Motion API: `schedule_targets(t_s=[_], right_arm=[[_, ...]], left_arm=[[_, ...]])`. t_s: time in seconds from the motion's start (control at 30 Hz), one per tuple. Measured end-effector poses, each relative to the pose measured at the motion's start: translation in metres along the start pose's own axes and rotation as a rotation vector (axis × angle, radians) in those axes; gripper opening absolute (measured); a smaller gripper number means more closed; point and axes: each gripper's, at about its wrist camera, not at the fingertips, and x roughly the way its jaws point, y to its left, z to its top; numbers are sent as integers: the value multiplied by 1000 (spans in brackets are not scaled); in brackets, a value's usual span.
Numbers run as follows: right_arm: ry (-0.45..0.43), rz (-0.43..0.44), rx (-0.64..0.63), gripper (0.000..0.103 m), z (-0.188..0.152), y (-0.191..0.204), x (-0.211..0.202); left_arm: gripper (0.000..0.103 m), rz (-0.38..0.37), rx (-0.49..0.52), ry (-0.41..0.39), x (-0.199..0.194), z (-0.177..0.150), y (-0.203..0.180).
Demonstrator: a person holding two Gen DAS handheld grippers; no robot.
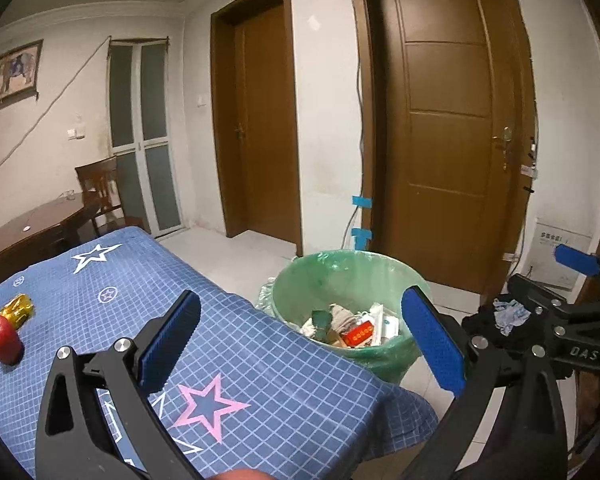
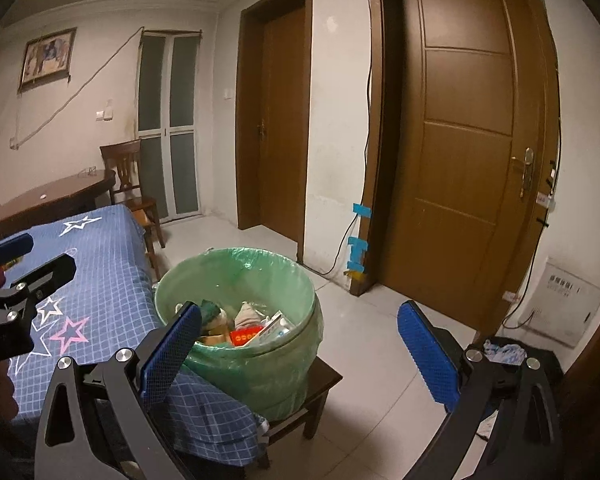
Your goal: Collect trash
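Note:
A bin with a green liner [image 1: 352,280] [image 2: 240,280] stands on a low dark stool [image 2: 324,380] at the table's right end and holds several pieces of trash, among them a red box [image 1: 360,335] [image 2: 244,336]. On the blue star-patterned tablecloth [image 1: 148,300] lie a red apple-like object [image 1: 2,340] and a gold wrapper [image 1: 18,308] at the far left. My left gripper [image 1: 300,340] is open and empty above the table's right part. My right gripper [image 2: 300,344] is open and empty, beside the bin over the floor.
Two brown doors [image 1: 452,120] [image 1: 260,128] face me. A wooden table [image 1: 36,228] and chair [image 1: 100,184] stand back left. A dark bag with cloth [image 2: 504,352] lies on the tiled floor at the right, near a white box [image 2: 564,300] by the wall.

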Motion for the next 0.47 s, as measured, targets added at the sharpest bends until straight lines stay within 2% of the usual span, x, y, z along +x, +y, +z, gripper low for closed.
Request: schedule_targets(t_s=[0.2,0.47], right_arm=[[-5,-9,-5,98,0,-2,5],[-10,-33,-26,98,0,-5,7]], left_arm=[[97,-61,27,3,-4,-3,-9],[97,-14,41,26,2,-4,-12]])
